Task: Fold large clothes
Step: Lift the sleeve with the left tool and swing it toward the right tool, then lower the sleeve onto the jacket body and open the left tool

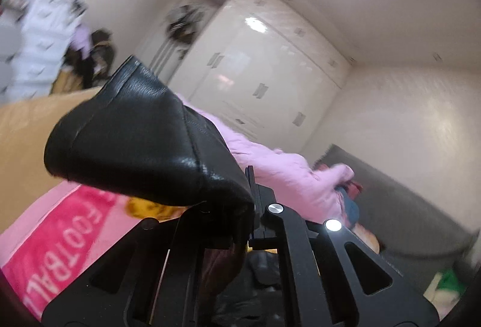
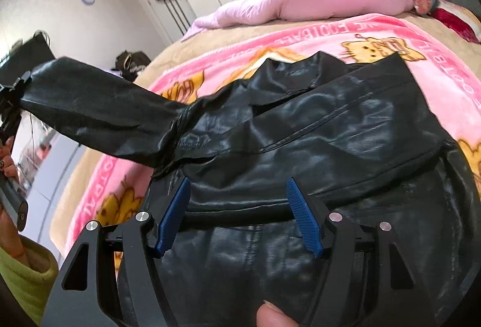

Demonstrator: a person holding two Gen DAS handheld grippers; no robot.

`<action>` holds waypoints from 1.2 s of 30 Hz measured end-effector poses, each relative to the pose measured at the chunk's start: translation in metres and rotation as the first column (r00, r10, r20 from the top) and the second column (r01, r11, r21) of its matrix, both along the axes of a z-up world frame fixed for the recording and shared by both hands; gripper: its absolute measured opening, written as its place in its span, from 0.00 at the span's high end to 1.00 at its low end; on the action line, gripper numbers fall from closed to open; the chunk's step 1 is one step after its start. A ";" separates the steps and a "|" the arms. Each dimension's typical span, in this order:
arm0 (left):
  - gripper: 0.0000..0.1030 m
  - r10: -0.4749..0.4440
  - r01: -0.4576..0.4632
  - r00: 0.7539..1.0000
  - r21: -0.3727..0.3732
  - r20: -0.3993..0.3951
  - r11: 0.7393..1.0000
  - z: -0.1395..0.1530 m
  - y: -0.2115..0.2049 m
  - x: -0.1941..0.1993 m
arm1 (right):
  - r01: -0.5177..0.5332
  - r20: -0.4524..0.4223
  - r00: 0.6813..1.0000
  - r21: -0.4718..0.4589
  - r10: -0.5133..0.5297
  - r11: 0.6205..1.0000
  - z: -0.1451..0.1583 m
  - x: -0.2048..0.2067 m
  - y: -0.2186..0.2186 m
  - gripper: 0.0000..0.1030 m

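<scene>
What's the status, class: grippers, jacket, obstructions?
Left gripper shut on sleeve cuff, lifted. Right gripper open over black leather jacket on pink blanket. Nothing blocking.

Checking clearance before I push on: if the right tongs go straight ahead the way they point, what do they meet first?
Most likely the black leather jacket spread on the pink blanket. The right tongs stand open right over its body panel, with nothing between; depth is hard to judge.

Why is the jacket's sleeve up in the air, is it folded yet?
Not folded yet. The sleeve sticks out, lifted off the blanket, its cuff pinched in the left claw. The jacket lies spread flat.
</scene>
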State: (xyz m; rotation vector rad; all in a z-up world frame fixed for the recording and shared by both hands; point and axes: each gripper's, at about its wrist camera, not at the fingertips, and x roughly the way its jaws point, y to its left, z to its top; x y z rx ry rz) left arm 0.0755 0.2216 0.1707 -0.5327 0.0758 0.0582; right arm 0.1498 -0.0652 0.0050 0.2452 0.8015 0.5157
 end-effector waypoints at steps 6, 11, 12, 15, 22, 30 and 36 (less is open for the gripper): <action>1.00 -0.132 0.135 0.991 0.133 -0.036 0.982 0.008 -0.089 0.034 | 0.070 -0.004 0.998 0.084 -0.069 0.994 0.002 0.002 -0.045 0.37; 1.00 -0.196 0.213 0.976 0.201 -0.098 0.956 -0.012 -0.136 0.052 | 0.141 -0.029 0.990 0.146 -0.138 0.979 -0.002 0.007 -0.087 0.37; 1.00 -0.211 0.231 0.971 0.214 -0.114 0.949 -0.018 -0.148 0.059 | 0.153 -0.033 0.988 0.154 -0.149 0.976 -0.003 0.008 -0.095 0.37; 1.00 -0.238 0.272 0.958 0.237 -0.161 0.933 -0.031 -0.172 0.074 | 0.194 -0.044 0.981 0.178 -0.189 0.965 -0.007 0.012 -0.119 0.37; 1.00 -0.295 0.365 0.919 0.284 -0.262 0.886 -0.058 -0.215 0.096 | 0.234 -0.049 0.972 0.219 -0.229 0.947 -0.012 0.016 -0.149 0.36; 0.99 -0.342 0.484 0.849 0.334 -0.404 0.809 -0.106 -0.264 0.119 | 0.299 -0.050 0.954 0.271 -0.296 0.915 -0.011 0.019 -0.183 0.35; 0.85 -0.380 0.580 0.772 0.321 -0.509 0.748 -0.143 -0.293 0.133 | 0.415 -0.094 0.908 0.336 -0.409 0.845 -0.016 0.019 -0.232 0.30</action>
